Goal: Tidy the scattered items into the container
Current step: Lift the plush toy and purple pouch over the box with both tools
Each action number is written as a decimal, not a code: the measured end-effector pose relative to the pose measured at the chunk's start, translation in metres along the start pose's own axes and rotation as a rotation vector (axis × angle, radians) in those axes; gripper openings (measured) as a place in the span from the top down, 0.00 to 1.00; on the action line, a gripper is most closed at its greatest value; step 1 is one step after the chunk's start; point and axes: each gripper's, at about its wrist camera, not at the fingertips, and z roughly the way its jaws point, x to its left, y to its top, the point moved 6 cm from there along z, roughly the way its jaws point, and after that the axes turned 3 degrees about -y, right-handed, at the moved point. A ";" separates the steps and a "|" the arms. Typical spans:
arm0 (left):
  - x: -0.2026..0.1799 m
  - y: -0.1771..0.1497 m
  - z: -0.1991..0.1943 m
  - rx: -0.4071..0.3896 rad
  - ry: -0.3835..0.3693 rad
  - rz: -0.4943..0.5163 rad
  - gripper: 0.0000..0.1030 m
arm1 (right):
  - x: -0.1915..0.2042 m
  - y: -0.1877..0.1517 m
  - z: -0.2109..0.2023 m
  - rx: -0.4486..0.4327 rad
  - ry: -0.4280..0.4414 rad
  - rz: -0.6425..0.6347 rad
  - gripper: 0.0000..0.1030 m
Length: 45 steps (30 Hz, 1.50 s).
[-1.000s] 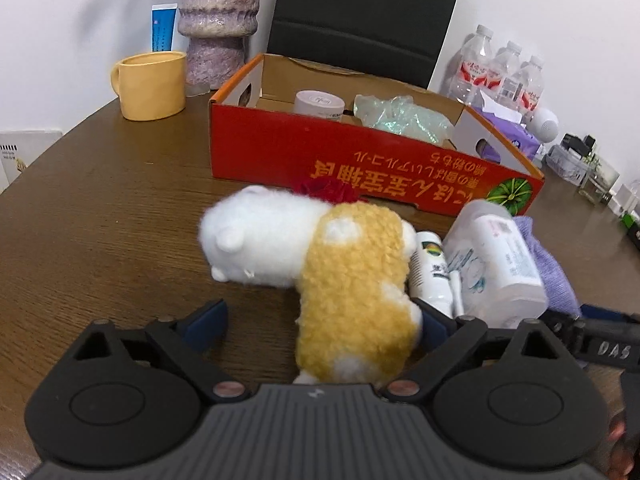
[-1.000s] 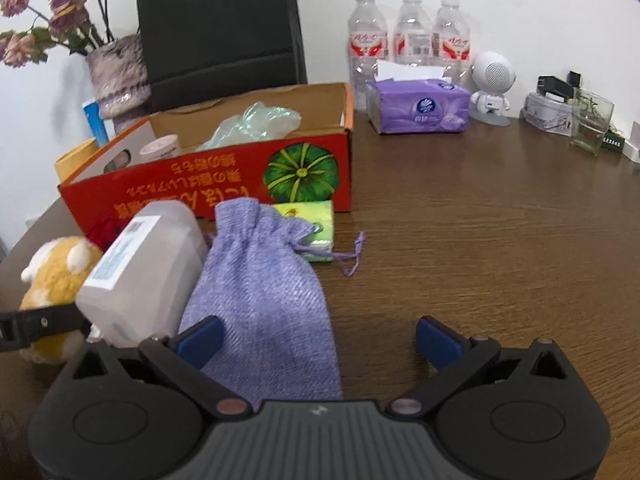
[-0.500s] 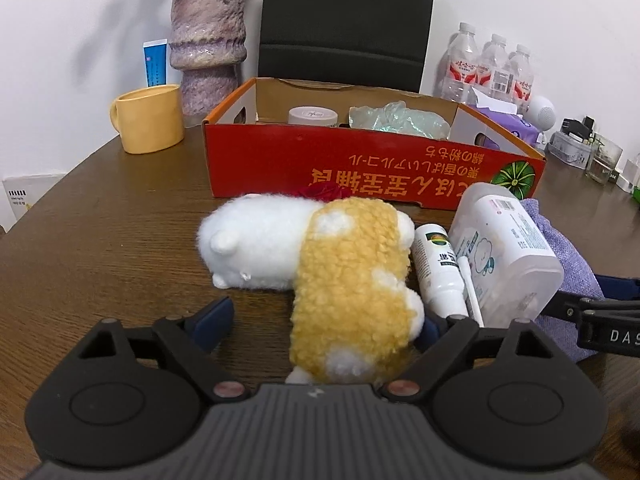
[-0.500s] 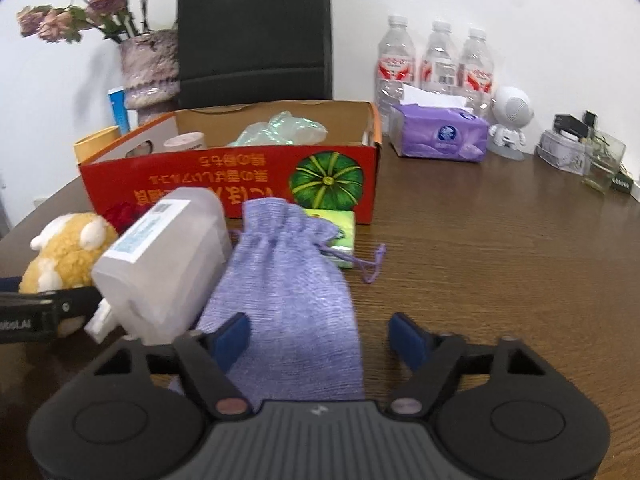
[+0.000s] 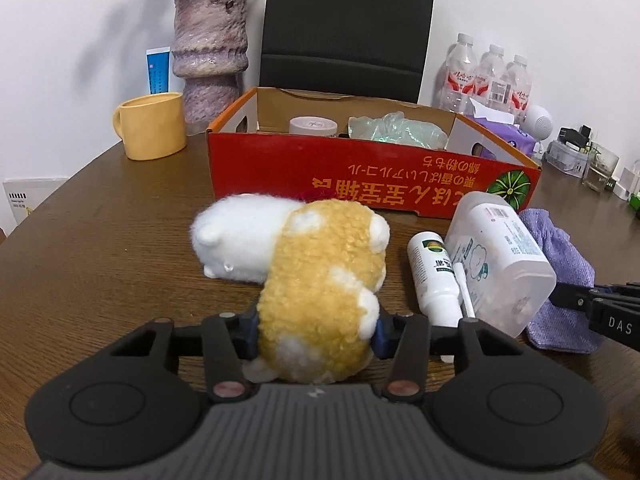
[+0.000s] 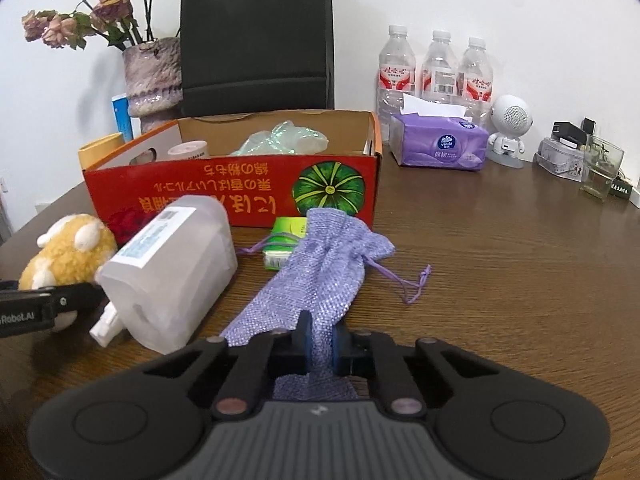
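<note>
A yellow plush toy (image 5: 320,280) lies on the wooden table against a white plush toy (image 5: 240,236), in front of the red cardboard box (image 5: 360,184). My left gripper (image 5: 315,330) has its jaws closing, and both blue pads press into the yellow plush's sides. The right gripper (image 6: 320,340) is shut on the near end of a purple drawstring pouch (image 6: 320,264), which bunches up between the pads. Between the two lie a frosted plastic bottle (image 5: 496,256) and a small white bottle (image 5: 432,276). A green packet (image 6: 286,240) sits behind the pouch.
Inside the box are a pale round jar (image 5: 314,125) and crumpled greenish plastic (image 5: 396,130). Behind and beside it stand a yellow mug (image 5: 150,126), a vase (image 5: 210,52), a black bag (image 6: 256,40), water bottles (image 6: 436,68), a tissue pack (image 6: 438,142) and a glass (image 6: 600,168).
Both grippers' jaws have closed from wide open: the left onto the yellow plush, the right onto the purple pouch, whose near end is now pinched and bunched.
</note>
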 end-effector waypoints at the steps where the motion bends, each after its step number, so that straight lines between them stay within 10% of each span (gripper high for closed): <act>1: 0.000 0.000 -0.001 -0.004 -0.004 -0.001 0.53 | -0.001 -0.001 -0.001 -0.002 0.007 0.009 0.94; 19: -0.017 0.020 -0.069 -0.169 -0.074 0.047 0.53 | -0.003 0.001 -0.064 -0.143 0.020 0.042 0.96; 36: -0.020 0.092 -0.146 -0.093 -0.224 0.106 0.53 | 0.009 0.091 -0.139 -0.193 0.125 -0.034 0.95; 45: -0.030 0.150 -0.179 -0.187 -0.233 0.092 0.53 | 0.008 0.154 -0.148 -0.175 0.144 0.005 0.95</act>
